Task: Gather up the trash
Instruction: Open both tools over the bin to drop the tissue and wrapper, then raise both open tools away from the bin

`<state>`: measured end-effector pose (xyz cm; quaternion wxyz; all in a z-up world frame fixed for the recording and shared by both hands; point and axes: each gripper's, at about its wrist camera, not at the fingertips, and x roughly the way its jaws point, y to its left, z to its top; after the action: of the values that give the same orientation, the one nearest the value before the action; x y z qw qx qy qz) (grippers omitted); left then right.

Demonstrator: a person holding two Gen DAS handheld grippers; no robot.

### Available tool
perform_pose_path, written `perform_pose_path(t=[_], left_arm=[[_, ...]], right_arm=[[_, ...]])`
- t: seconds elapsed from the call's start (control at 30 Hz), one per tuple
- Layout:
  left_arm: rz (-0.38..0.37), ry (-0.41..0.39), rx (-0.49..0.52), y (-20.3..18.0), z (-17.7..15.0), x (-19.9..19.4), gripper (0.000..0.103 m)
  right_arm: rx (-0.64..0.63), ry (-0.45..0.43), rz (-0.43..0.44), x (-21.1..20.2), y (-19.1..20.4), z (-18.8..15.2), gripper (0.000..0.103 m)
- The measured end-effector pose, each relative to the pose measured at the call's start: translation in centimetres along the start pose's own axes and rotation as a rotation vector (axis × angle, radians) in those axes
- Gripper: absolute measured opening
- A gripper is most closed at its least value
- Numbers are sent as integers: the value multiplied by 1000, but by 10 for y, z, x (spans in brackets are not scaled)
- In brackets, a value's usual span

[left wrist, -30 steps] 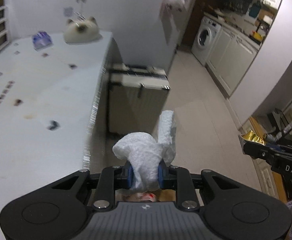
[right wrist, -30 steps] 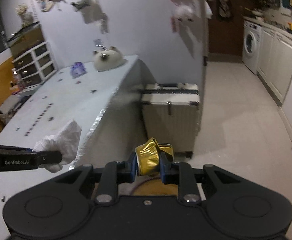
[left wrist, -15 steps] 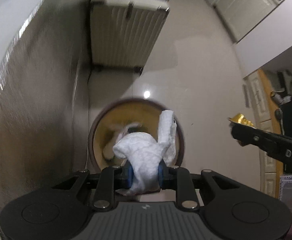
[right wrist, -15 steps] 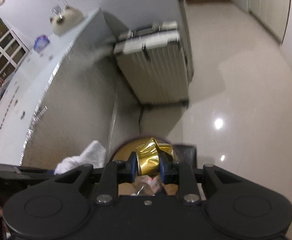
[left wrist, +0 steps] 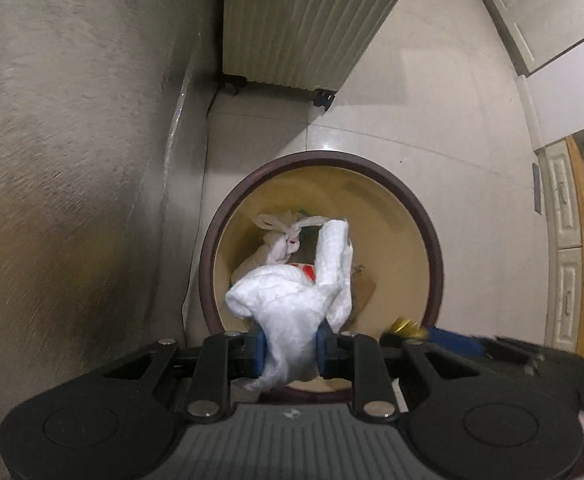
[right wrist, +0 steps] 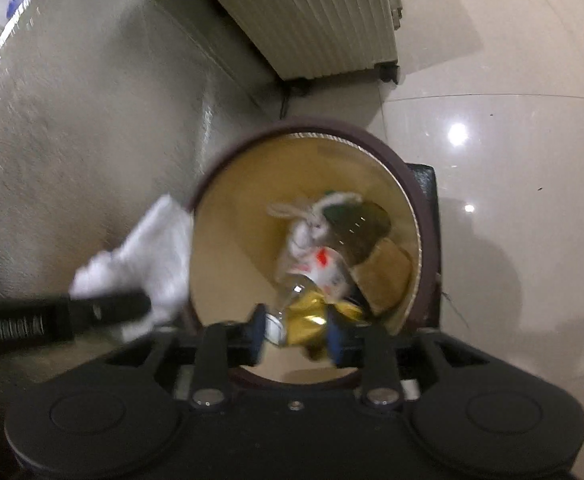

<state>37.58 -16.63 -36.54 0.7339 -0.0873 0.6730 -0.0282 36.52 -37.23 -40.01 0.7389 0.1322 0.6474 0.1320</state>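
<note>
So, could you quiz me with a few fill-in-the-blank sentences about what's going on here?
The left claw grips a crumpled tissue coloured ____.
It hangs over a bin whose opening is ____ in shape.
The ribbed suitcase beyond the bin stands on small ____.
Missing words: white, round, wheels.

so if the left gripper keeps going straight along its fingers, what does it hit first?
Probably the trash inside the brown bin: the left gripper, shut on a white tissue wad, points into its mouth, toward the knotted plastic bag. Depth is unclear.
</note>
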Motion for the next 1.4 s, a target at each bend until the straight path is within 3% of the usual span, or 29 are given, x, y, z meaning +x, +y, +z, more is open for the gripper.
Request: perform_pose_path(t=[0.43,0.5,0.57,0.6,0.9,0.97,1.13,1.33,1.4], left_arm=[[8,24,-46,-2,17,50,25],[2,9,-81,-1,18,53,31],[20,12,-93,-1,18,56,58],[33,21,-86,-2,17,58,62],[70,61,-48,2,-4,49,79],[70,52,-50,4,-6,43,90],[64,21,-39,4,-12,24,103],[58,-22,-12,-4,-14,0,103],[50,-34,-7,-6,-16,-8,103]], right_arm=[[60,-22,40,-17,-25,-8,55],[66,-33,45,-20,-27,-8,55],[72,-42,48,-23,-29,-8,55],[75,-46,48,-23,-30,-9,55],[55,-55,48,-26,-27,-14,55],[46,-65,46,-30,-25,-15,55],[29,-98,44,-45,-22,-14,57],[11,-132,19,-65,-15,-16,68],[8,-143,3,-73,-12,-16,81]])
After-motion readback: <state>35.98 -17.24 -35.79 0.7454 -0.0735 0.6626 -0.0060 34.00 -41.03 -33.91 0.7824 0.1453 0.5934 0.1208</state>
